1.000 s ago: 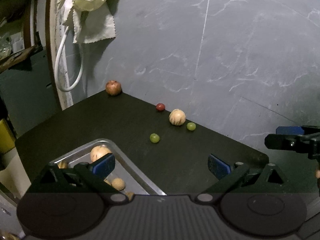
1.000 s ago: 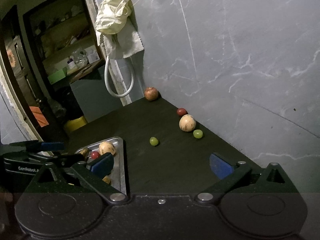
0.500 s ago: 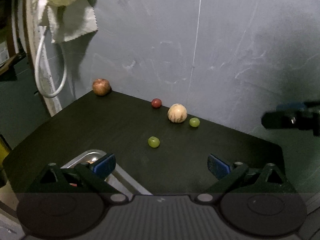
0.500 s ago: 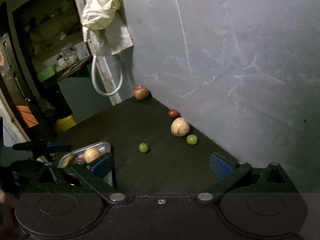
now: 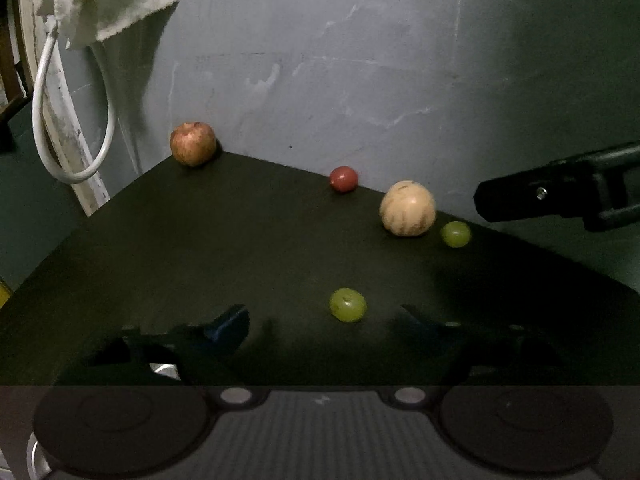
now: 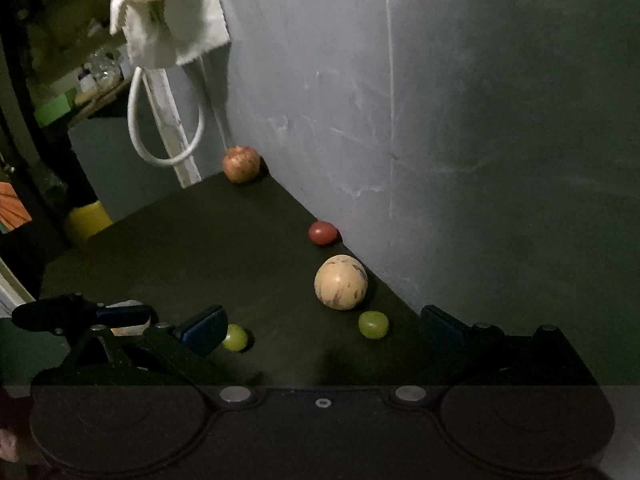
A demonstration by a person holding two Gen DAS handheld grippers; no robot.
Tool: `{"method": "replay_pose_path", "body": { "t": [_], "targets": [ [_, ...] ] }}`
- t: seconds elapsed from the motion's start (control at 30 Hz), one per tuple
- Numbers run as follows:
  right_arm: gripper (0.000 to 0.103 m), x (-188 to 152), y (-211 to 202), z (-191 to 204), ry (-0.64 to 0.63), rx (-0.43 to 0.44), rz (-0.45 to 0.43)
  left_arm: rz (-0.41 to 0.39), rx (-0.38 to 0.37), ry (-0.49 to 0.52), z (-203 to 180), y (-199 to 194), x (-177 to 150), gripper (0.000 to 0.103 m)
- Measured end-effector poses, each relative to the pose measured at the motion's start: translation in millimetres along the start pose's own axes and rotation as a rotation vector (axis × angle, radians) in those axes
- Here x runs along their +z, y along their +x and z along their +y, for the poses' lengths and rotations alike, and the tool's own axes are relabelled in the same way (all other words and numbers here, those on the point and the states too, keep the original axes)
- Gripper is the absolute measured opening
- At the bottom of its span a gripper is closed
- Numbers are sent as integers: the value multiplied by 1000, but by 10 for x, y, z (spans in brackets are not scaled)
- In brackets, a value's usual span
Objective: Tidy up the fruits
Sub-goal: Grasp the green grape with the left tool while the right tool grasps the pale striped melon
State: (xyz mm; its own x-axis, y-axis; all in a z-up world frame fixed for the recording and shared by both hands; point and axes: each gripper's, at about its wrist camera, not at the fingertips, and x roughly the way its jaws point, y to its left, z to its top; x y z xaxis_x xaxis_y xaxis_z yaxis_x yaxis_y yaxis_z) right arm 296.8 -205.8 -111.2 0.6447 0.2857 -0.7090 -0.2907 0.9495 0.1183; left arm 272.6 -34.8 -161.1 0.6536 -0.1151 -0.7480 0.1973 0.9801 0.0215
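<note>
Left gripper [image 5: 322, 320] tilting down over the dark table [image 5: 200, 248], jaws closing in but not pressing on anything yet. Sitting just ahead of the gap between its fingers, a touch right of centre: a green grape [image 5: 347, 304]. Farther ahead and to the right, along the grey wall [image 5: 360, 60]: a pale striped round fruit [image 5: 407, 208] with a second green grape [image 5: 455, 234] just beside it on the right. Small red fruit [image 5: 343, 179] lying a bit left of those, near the wall. Way out front-left, at the table's far corner: a reddish apple [image 5: 193, 143].

Right gripper [image 6: 322, 326] hanging wide open, holding nothing. Second grape resting ahead of its gap, nearer the right finger. First grape peeking out right beside the left finger's blue pad [image 6: 202, 330], partly hidden by it. Striped fruit sitting just beyond the second grape.

Hanging off to the far left of both: a white cloth [image 6: 168, 20] and a looped white cable [image 6: 164, 132].
</note>
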Motion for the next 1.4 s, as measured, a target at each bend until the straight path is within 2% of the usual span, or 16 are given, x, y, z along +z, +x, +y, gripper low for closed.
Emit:
{"method": "replay_pose_path", "body": {
  "t": [0.27, 0.6, 0.77, 1.23, 1.33, 1.4],
  "targets": [
    [101, 154, 389, -21, -19, -4, 33, 35, -25, 26, -77, 317, 4, 58],
    [100, 240, 671, -28, -38, -1, 60, 42, -33, 35, -122, 462, 4, 45],
    [99, 231, 784, -15, -53, -4, 80, 42, -43, 44, -115, 480, 25, 30],
    [96, 210, 1051, -3, -97, -17, 121, 34, -48, 52, -134, 442, -11, 24],
    [90, 212, 1129, 5, -105, -16, 132, 35, -48, 45, -117, 438, -13, 24],
    [79, 211, 1173, 14, -116, -24, 139, 36, -45, 38, -102, 429, -18, 24]
  ]
}}
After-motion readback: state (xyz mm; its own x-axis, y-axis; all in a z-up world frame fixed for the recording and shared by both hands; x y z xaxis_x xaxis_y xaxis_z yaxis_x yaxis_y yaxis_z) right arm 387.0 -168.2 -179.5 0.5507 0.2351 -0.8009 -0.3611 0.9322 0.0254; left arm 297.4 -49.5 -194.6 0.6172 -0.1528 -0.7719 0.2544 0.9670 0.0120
